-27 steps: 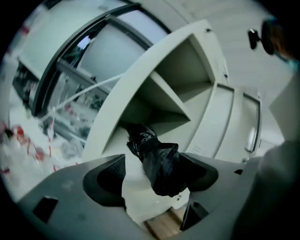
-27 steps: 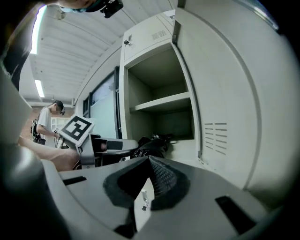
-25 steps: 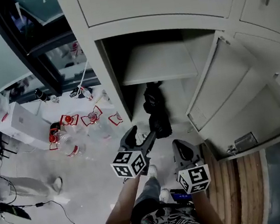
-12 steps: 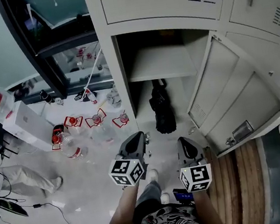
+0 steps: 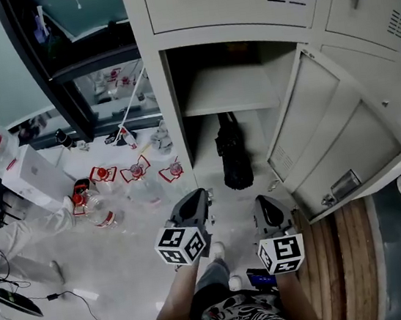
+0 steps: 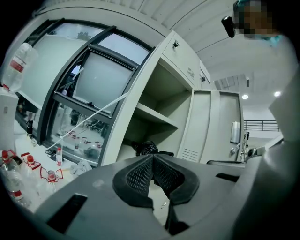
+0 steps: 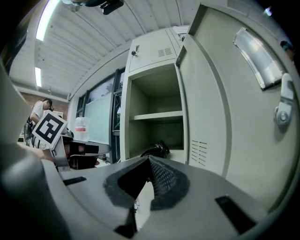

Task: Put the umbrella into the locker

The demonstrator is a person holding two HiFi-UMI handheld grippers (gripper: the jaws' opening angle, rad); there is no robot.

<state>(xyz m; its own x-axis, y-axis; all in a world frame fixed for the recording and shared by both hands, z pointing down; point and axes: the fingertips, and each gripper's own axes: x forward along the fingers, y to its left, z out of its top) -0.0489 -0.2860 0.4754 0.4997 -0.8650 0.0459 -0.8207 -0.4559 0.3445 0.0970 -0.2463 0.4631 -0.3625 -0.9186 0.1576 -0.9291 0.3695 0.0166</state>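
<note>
Umbrella (image 5: 234, 159) on the locker (image 5: 165, 101) floor.
We hold the left gripper (image 5: 197, 202) and right gripper (image 5: 266, 208) outside it, fingers together, clear of the umbrella.

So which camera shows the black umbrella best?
The head view: the umbrella lies full length on the locker floor. The left gripper view shows only a dark bundle of it, and the right gripper view only a small dark part.

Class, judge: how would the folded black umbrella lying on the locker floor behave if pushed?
The umbrella looks roughly cylindrical, so it would probably roll sideways a little. Its bunched fabric looks soft, so it would likely yield over a stiffer core.
</note>
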